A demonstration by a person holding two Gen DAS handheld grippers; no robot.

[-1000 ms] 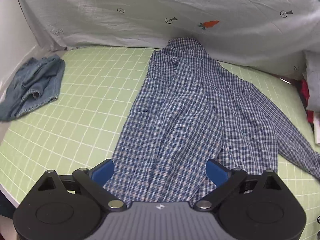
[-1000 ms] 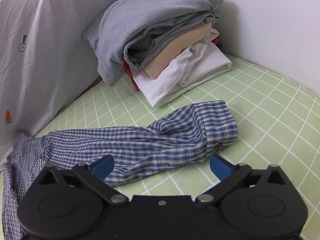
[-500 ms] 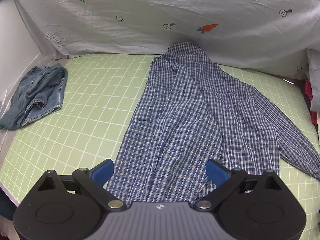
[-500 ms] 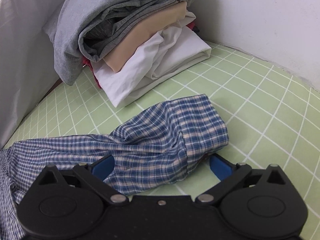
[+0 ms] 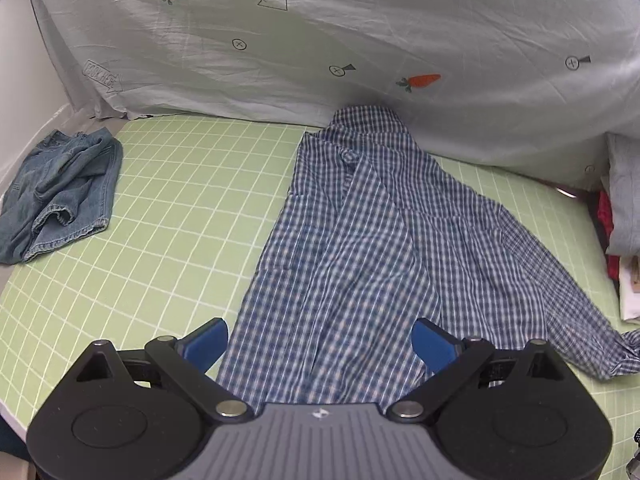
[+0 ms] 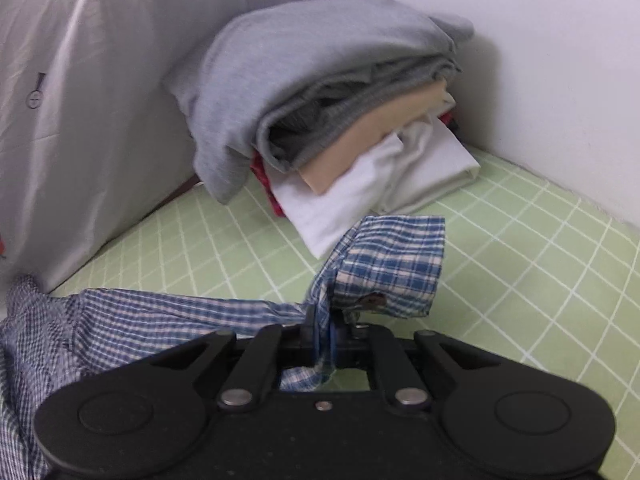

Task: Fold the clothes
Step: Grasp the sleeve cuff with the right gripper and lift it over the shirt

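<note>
My right gripper has just closed its jaws, and they now pinch the sleeve of the blue checked shirt just behind the cuff. The cuff stands up past the jaws, its button facing me, and the sleeve runs off to my left, lifted a little off the green gridded mat. Beyond the cuff a stack of folded clothes sits in the corner, grey on top, then tan, white and a bit of red, against the white wall.

My left gripper hangs above the shirt's lower hem with its jaws spread wide and nothing between the blue pads. The shirt lies spread on the mat, collar toward the carrot-print sheet at the back, one front panel folded over the body, the far sleeve trailing right. A crumpled pair of denim shorts lies well apart, at the mat's left edge.
</note>
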